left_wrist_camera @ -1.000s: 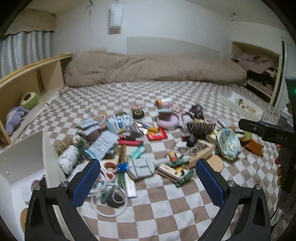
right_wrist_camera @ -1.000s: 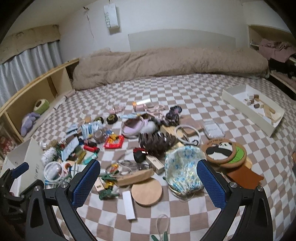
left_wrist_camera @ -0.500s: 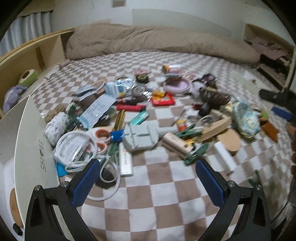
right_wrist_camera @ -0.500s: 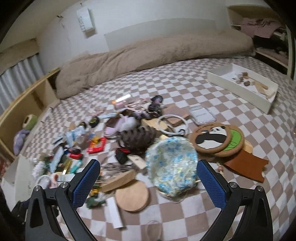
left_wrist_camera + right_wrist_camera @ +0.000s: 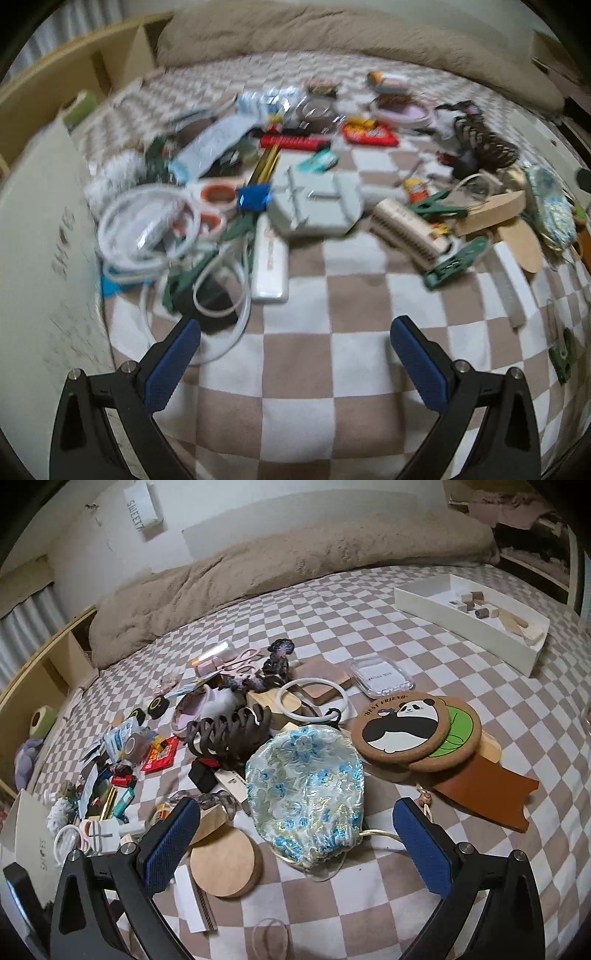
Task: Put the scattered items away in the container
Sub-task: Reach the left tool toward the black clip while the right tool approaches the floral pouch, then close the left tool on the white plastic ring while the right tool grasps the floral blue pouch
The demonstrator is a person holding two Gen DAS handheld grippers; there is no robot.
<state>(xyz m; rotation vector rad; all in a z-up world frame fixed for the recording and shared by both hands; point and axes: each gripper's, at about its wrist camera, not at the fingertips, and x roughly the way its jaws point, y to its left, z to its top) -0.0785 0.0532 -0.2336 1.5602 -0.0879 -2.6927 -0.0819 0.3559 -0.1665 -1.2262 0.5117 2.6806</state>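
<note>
Both hand-held grippers hang wide open and empty over a checkered bedspread (image 5: 424, 664) strewn with small household clutter, none of it yet tidied away by the look of the pile.

Nearest the right gripper (image 5: 295, 830), a floral drawstring pouch (image 5: 306, 797) lies just ahead of the blue pads, closer than it was a second ago; the gripper has dropped toward it, which suggests the pouch is the likely first pick. Beside it sit a round wooden disc (image 5: 223, 864), a brown hair claw (image 5: 229, 734) and a panda coaster (image 5: 402, 723).

The left gripper (image 5: 295, 350) has likewise swung down and in over its side of the heap, its view blurred by the motion, with a white cable coil (image 5: 140, 229) and a grey pouch (image 5: 317, 206) just beyond its fingers.

Only the right view shows the white tray (image 5: 461, 624) far off at the right, already holding a few wooden blocks. Only the left view shows clearly a tall white box wall (image 5: 40, 258) hard at its left, another possible container; which one is meant cannot be told.
</note>
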